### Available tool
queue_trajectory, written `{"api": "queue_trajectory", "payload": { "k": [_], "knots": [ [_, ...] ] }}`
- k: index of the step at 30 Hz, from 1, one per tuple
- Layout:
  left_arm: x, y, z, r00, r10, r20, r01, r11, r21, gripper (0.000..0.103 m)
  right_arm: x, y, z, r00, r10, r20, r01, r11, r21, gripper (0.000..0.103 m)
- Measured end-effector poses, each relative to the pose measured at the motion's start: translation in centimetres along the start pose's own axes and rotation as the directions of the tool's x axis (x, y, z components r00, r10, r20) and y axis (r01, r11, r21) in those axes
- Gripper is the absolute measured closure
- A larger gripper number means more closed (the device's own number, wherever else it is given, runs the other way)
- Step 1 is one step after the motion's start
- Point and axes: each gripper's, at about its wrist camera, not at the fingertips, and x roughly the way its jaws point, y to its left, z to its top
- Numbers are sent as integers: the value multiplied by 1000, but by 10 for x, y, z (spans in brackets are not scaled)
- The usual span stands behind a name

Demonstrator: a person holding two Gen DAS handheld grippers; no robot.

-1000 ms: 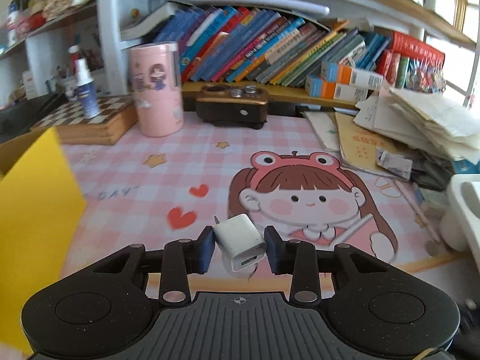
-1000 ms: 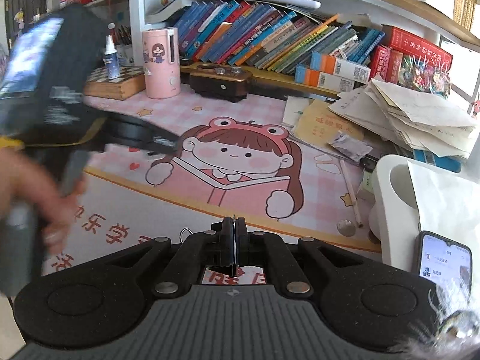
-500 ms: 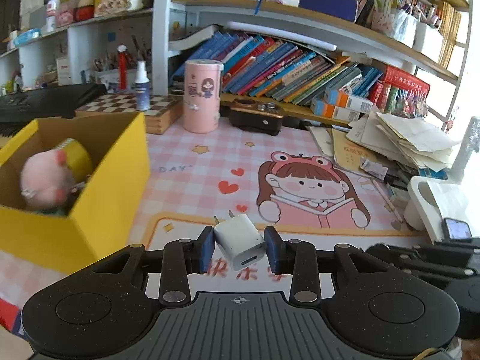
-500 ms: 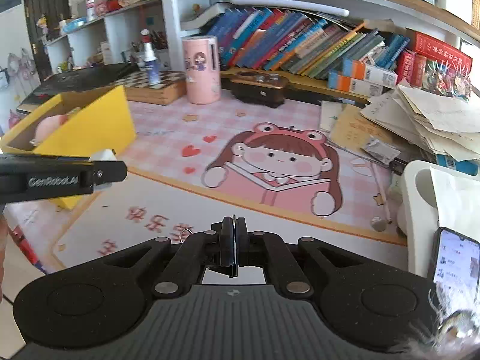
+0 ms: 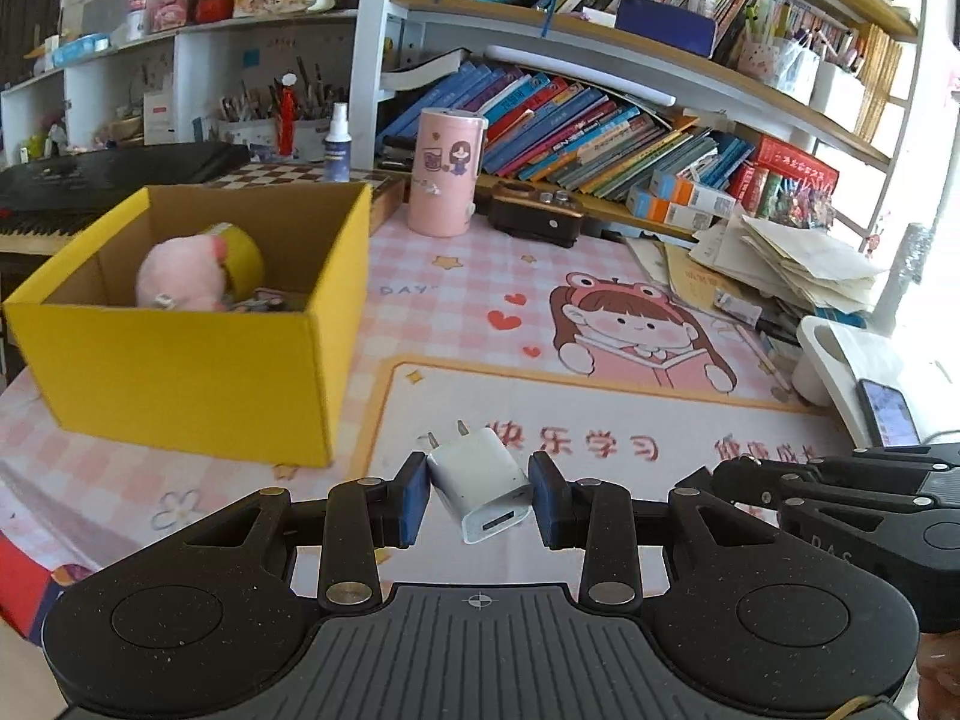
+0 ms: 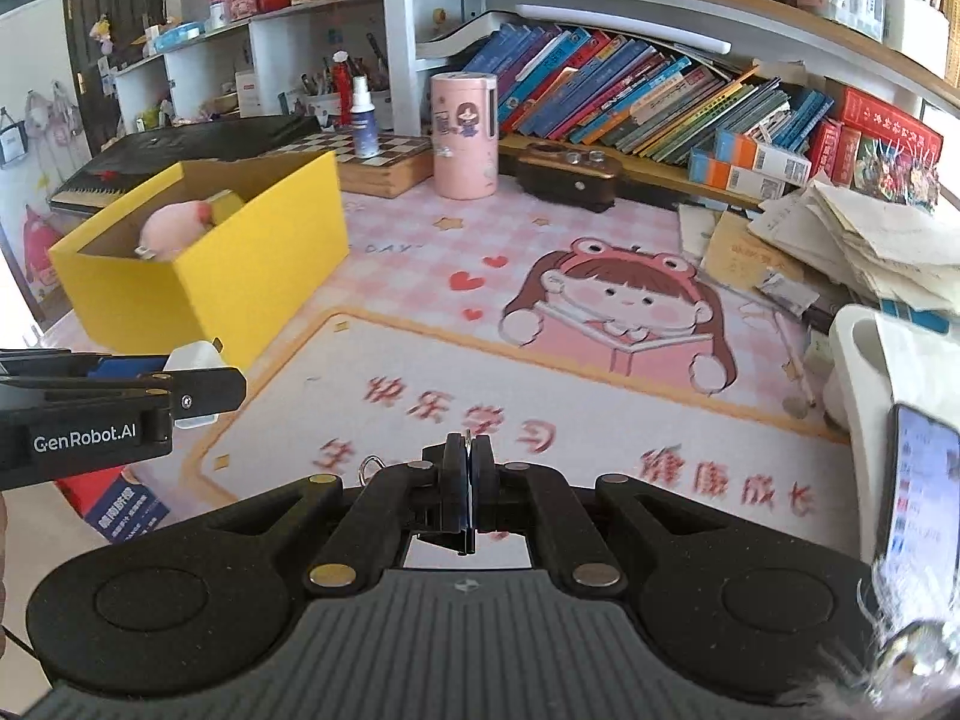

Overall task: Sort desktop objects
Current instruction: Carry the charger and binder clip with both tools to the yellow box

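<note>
**Left wrist view and right wrist view: charger held clear of the box**

Left wrist view: the left gripper (image 5: 480,495) is clamped on a white USB wall charger (image 5: 480,483), its blue pads (image 5: 414,495) pressing the two broad flat sides. The charger sits tilted, two metal prongs pointing away and up-left, its USB port facing the camera. It looks like a small, rigid, glossy plastic block, likely light and stiff but somewhat slippery, so the flat faces are the sound place to hold; the prongs would give poor purchase. It hangs above the pink cartoon desk mat (image 5: 600,420), near the yellow cardboard box (image 5: 180,366) on the left but not over it. Inside the box lie a pink plush toy (image 5: 180,279) and a yellow tape roll (image 5: 243,252).

Right wrist view: the right gripper (image 6: 468,480) has its pads pressed together; a thin edge seems to sit between them and a small metal ring (image 6: 369,463) shows beside them, but I cannot tell what it is. At the left edge the charger (image 6: 195,360) shows in the other gripper, just before the box's near corner (image 6: 240,300).
</note>
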Motion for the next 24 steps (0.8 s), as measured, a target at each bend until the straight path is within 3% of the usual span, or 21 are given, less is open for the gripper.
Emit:
{"api": "queue_trajectory", "payload": {
  "k": [15,24],
  "knots": [
    [-78,95,-54,999,3,-43,-2,1000,6,68,-31,135,-43,998,43,-52,-43,999,0,101],
    [-111,132,-66,1000,14,-17,-14,1000,9,68,-38,186,-51,994,91,-65,-90,996,13,101]
  ]
}}
